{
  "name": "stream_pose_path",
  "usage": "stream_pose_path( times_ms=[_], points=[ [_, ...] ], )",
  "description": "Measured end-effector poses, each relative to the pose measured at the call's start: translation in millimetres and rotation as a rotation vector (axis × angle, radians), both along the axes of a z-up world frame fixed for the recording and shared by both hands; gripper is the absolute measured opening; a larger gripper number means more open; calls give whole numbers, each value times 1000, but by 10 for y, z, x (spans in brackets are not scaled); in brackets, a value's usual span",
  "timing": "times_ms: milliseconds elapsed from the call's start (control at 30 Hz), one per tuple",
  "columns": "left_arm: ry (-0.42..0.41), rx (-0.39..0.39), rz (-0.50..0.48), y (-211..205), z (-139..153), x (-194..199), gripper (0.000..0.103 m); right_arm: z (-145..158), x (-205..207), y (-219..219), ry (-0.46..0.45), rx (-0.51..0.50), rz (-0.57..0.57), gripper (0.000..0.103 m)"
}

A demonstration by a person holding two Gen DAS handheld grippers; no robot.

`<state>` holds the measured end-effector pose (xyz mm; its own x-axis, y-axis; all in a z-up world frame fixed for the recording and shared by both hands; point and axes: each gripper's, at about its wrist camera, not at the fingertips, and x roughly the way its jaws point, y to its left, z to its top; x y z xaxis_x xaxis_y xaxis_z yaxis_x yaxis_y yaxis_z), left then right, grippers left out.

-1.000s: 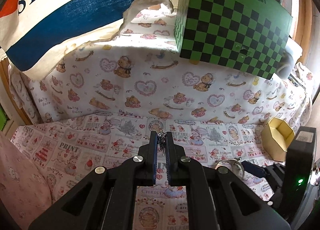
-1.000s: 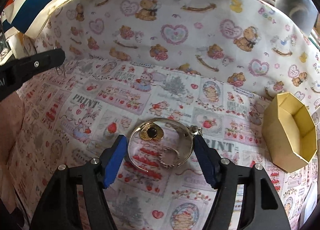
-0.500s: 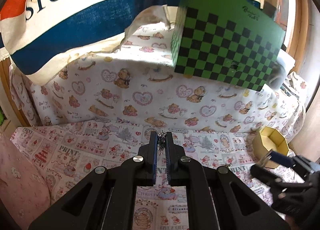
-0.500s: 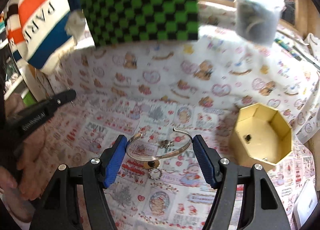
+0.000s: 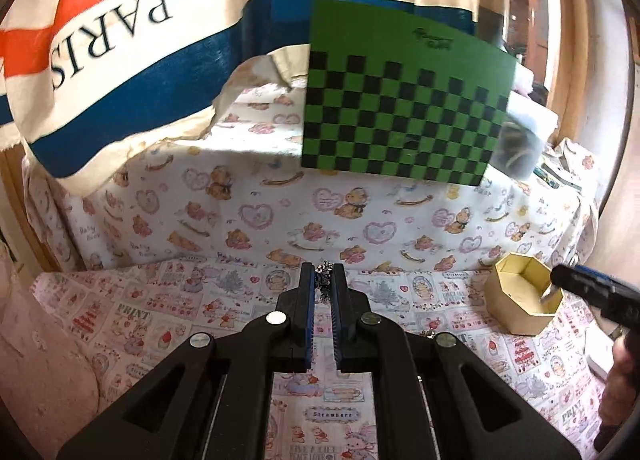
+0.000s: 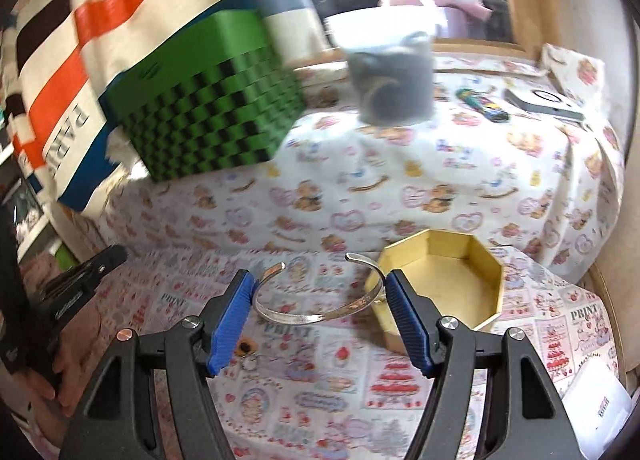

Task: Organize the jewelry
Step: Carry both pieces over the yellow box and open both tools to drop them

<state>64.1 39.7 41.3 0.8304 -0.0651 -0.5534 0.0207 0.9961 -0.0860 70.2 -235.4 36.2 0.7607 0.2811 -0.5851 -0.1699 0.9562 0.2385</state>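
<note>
My left gripper [image 5: 321, 280] is shut on a small silver chain piece [image 5: 323, 274] and holds it above the patterned cloth. My right gripper [image 6: 320, 292] is shut on a silver open cuff bracelet [image 6: 316, 310], held by its two sides in the air, just left of the yellow octagonal box [image 6: 460, 280]. The box is open; it also shows in the left wrist view [image 5: 524, 296] with the right gripper's tip [image 5: 568, 284] over its right rim. A round brooch with a dark stone [image 6: 245, 347] and a small ring [image 6: 249, 362] lie on the cloth below the bracelet.
A green checkered box [image 5: 404, 115] and a clear container [image 6: 390, 67] stand on the raised covered ledge behind. A striped PARIS bag [image 5: 120, 39] hangs at the left. A white card [image 6: 600, 400] lies at the right edge.
My right gripper has lifted the bracelet off the cloth and carried it right, up to the yellow box. The brooch and ring stayed on the cloth. My left gripper rose slightly, still gripping the chain piece.
</note>
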Motion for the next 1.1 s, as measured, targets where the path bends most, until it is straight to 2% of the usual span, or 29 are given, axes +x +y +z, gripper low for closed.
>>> stream_pose_path(
  times_ms=[67,133,267,333,600,833,933,1100],
  points=[
    [-12,41,13,-79,-1,-35,6,-40,41,-96,10,15,-13,70],
    [-32,82,-14,-213,1,-96,6,-60,55,-171,14,25,-17,70],
    [-67,88,-98,-474,87,-224,6,-65,98,-383,29,83,-40,70],
    [-68,62,-132,-587,146,-225,6,-70,115,-442,33,94,-32,70],
    [77,-23,-294,-1174,135,158,6,-240,263,-718,102,95,-65,70],
    [219,-152,-398,-1619,-56,535,6,-313,312,-927,131,112,-111,70],
    [270,-143,-409,-1811,-177,644,6,-320,322,-1002,140,117,-111,70],
    [259,-131,-429,-1992,-237,705,6,-377,359,-1072,171,145,-109,70]
  ],
)
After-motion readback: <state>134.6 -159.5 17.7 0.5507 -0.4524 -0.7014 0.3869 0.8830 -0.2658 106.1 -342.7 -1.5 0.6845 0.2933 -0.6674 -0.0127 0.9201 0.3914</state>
